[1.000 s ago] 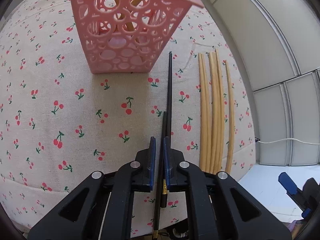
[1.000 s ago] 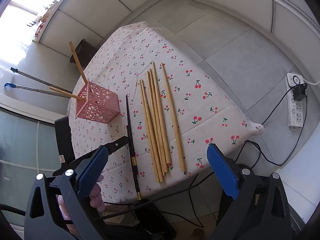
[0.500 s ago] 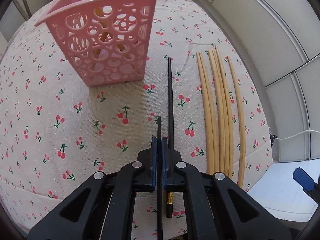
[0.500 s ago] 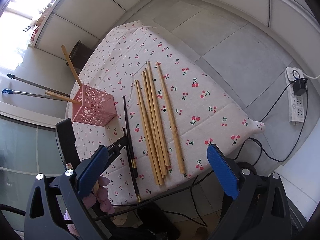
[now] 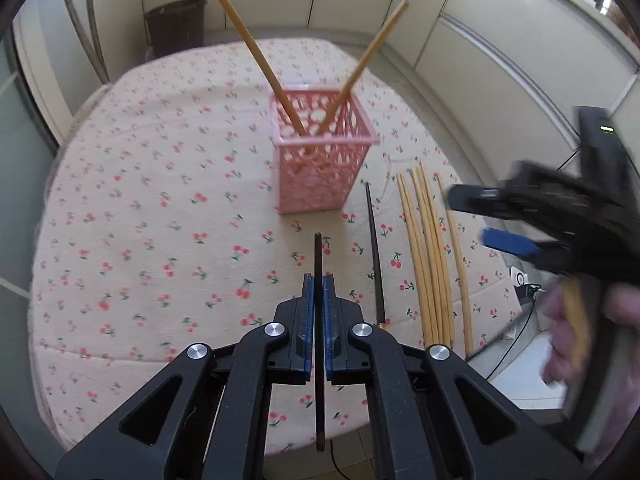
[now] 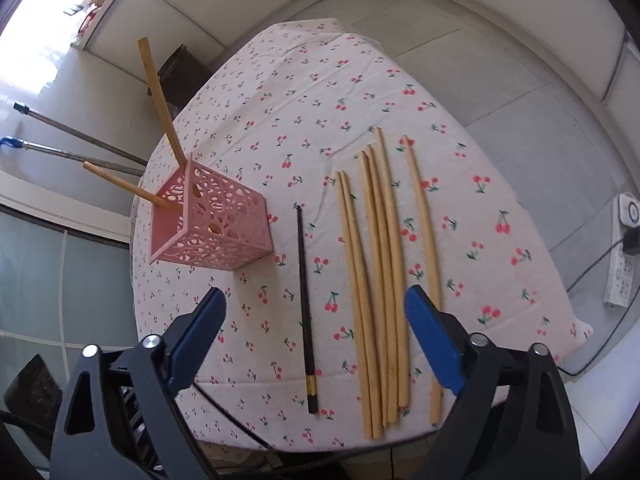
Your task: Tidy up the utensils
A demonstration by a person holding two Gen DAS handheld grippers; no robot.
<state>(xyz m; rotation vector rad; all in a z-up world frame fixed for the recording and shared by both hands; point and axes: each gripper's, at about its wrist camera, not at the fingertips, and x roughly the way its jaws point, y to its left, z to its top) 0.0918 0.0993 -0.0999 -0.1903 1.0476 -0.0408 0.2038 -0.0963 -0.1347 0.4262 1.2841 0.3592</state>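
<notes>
My left gripper (image 5: 317, 280) is shut on a black chopstick (image 5: 318, 254), held above the cloth and pointing toward the pink perforated basket (image 5: 318, 160). Two wooden chopsticks (image 5: 260, 60) lean in the basket. A second black chopstick (image 5: 375, 256) lies on the cloth right of the basket; it also shows in the right wrist view (image 6: 305, 304). Several wooden chopsticks (image 6: 380, 280) lie side by side to its right. My right gripper (image 6: 314, 304) is open and empty, above the table's near edge over the lying chopsticks. The basket (image 6: 216, 232) stands at its left.
The table has a cherry-print cloth (image 5: 160, 200). A dark bin (image 5: 176, 24) stands beyond the far edge. A power strip with cables (image 6: 624, 252) lies on the floor at the right. Metal poles (image 6: 72, 148) lean by the wall at the left.
My left gripper has lifted the black chopstick off the cloth and drawn back and up from the basket. My right gripper has moved in closer over the table's near edge.
</notes>
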